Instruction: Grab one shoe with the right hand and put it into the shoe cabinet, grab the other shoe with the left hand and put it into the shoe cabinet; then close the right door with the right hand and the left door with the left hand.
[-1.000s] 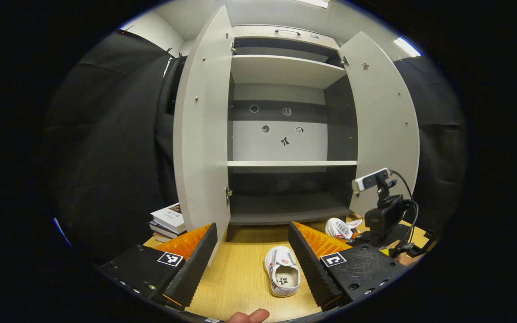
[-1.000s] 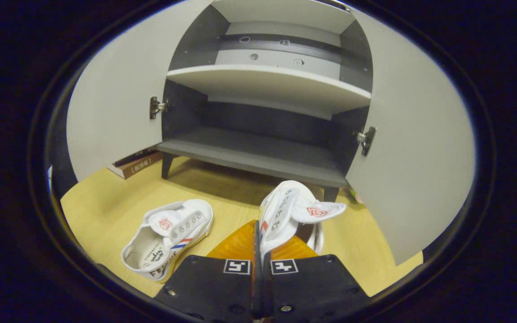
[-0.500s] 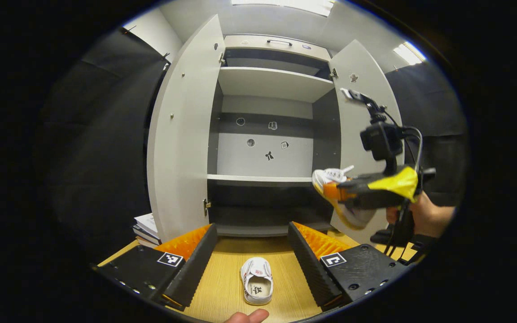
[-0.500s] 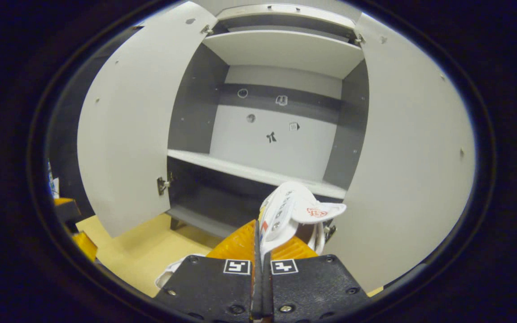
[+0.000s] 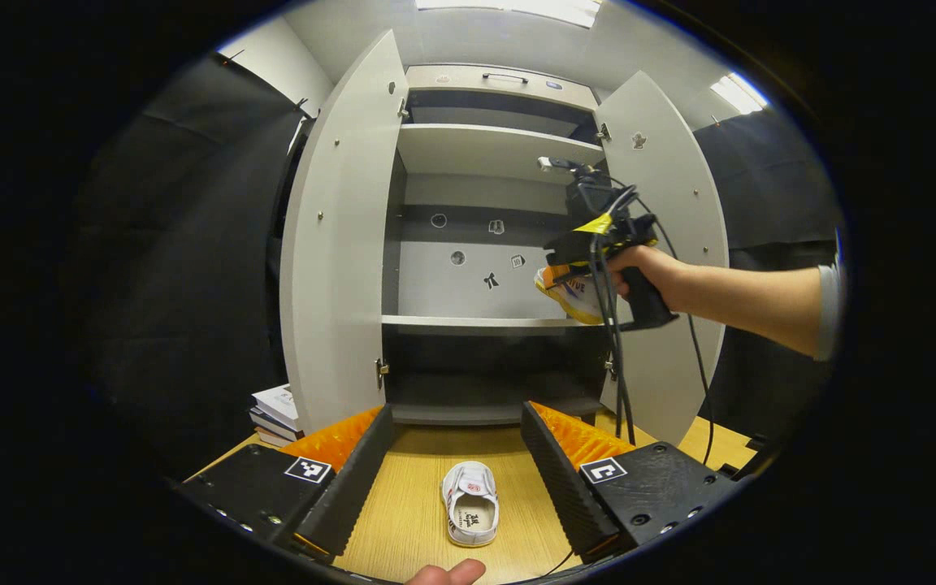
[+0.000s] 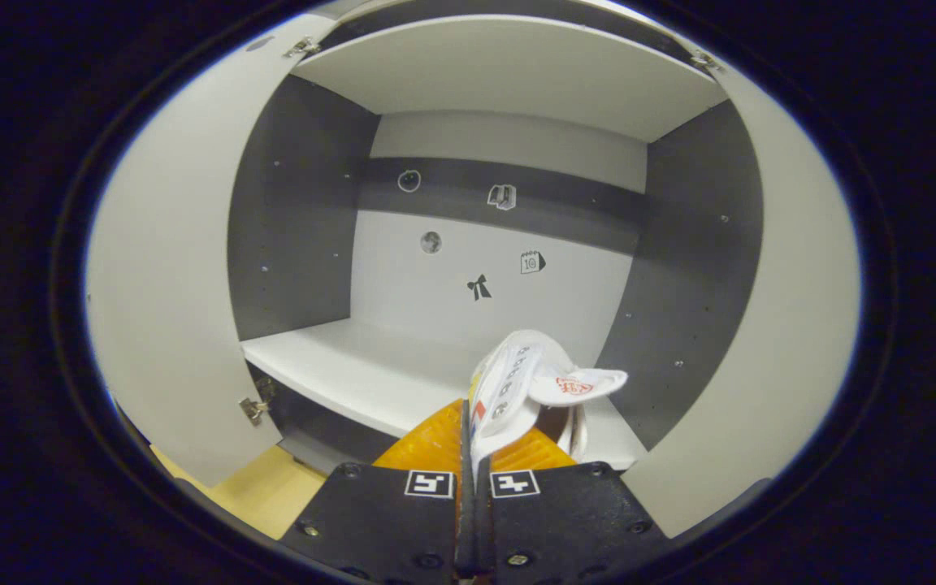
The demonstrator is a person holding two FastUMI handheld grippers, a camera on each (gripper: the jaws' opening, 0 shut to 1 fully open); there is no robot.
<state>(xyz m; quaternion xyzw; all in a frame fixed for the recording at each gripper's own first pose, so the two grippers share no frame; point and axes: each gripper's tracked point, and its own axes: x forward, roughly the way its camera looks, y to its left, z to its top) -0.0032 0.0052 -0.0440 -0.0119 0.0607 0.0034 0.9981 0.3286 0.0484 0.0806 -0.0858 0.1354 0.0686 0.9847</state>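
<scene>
Right gripper (image 6: 474, 455) has both fingers pressed together on the side wall of a white canvas shoe with a red and blue stripe (image 6: 517, 386), which it holds in the air just in front of the white middle shelf (image 6: 338, 370) of the tall grey and white shoe cabinet (image 5: 484, 138). In the left gripper view the same gripper (image 5: 578, 268) sits at the right side of the cabinet opening, held by a hand (image 5: 639, 272) with trailing black cables. Left gripper (image 5: 456, 475) has its fingers spread wide apart above the pale wooden floor (image 5: 403, 520), with the second white canvas shoe (image 5: 470, 503) lying between them, untouched. Both cabinet doors, left door (image 5: 338, 244) and right door (image 5: 671, 203), stand open. Stacked books (image 5: 275, 405) lie beside the left door.
</scene>
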